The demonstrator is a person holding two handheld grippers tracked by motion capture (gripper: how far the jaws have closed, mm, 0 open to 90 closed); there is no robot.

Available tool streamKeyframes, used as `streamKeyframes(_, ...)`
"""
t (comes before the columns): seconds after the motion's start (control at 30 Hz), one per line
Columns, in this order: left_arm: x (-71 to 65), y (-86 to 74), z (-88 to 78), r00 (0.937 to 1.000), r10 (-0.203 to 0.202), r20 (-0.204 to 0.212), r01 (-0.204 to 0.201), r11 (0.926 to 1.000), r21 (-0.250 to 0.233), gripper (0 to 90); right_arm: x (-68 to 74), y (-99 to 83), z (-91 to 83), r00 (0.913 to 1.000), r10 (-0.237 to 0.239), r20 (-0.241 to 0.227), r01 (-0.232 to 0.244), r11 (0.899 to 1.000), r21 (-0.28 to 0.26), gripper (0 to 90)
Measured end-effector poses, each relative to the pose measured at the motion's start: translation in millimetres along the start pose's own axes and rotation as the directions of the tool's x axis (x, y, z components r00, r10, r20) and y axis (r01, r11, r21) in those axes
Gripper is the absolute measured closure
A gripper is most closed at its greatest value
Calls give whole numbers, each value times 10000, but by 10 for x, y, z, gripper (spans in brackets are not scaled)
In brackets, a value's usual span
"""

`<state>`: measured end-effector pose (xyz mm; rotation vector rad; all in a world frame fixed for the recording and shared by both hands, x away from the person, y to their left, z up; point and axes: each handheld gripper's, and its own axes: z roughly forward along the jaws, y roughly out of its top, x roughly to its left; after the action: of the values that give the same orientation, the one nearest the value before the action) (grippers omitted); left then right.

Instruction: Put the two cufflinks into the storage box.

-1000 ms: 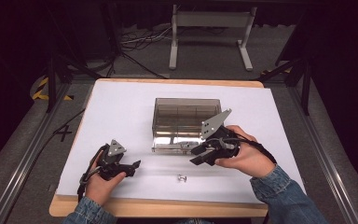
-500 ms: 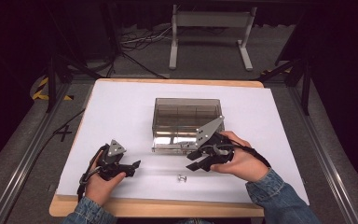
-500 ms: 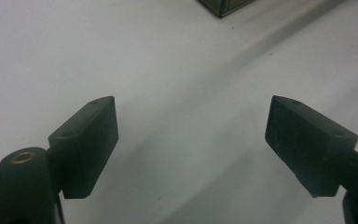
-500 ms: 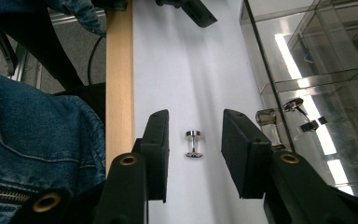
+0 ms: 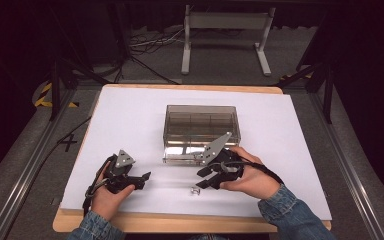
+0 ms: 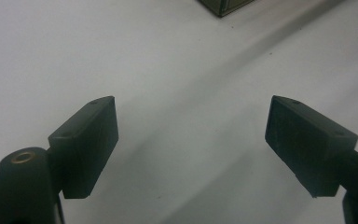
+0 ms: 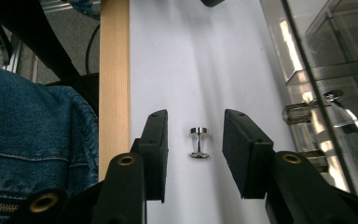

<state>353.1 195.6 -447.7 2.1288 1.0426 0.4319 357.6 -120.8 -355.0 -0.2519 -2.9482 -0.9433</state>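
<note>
Worktop [image 5: 130, 115] in the high view: white sheet, clear compartmented box [image 5: 201, 131] at centre. Small metal stud [image 5: 194, 190] lies on the sheet near the front edge, in front of the box. Right gripper [image 5: 206, 179] is angled down and leftward toward the stud, jaws parted, nothing held; right hand [image 5: 252, 175] is tilted with the wrist raised. Left gripper [image 5: 144, 177] sits low by the front-left, well apart from the stud, so the right is clearly nearer.

Left gripper view: jaws wide open, empty, with bare sheet between them; a corner of the box [image 6: 223, 5] at top.

Right gripper view: stud [image 7: 199, 143] sits between the two jaws, touching neither, gaps on both sides. Its long axis runs along the jaw direction, flat head away from the gripper, flared foot nearer. Box wall [image 7: 307, 84] is just beside the far jaw. Judgement: closing should pinch the stud across its shank; jaw height above the sheet cannot be told.
</note>
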Motion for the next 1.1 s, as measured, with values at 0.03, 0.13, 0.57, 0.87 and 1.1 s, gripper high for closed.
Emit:
streamKeyframes(0.03, -1, 0, 0, 10000, -5, 6, 5, 10000, 10, 181, -2, -7, 32, 10000, -48, -18, 48, 10000, 46, 615)
streamKeyframes(0.13, 1, 0, 0, 10000, 13, -21, -13, 10000, 2, 181, 4, -17, 95, 10000, -32, -20, 33, 9998, 185, 614)
streamKeyframes(0.57, -4, -1, 3, 10000, 26, 39, -26, 10000, 55, 181, 6, -53, 320, 9999, -147, 19, 146, 9982, 584, 603)
streamKeyframes(0.87, -6, -1, 4, 10000, 10, 60, -11, 10000, 69, 181, 6, -64, 465, 9995, -248, 180, 233, 9965, 799, 598)
streamKeyframes(1.1, -6, -2, 3, 10000, 14, 60, -14, 10000, 66, 180, 10, -78, 566, 9992, -162, 361, 126, 9951, 977, 601)
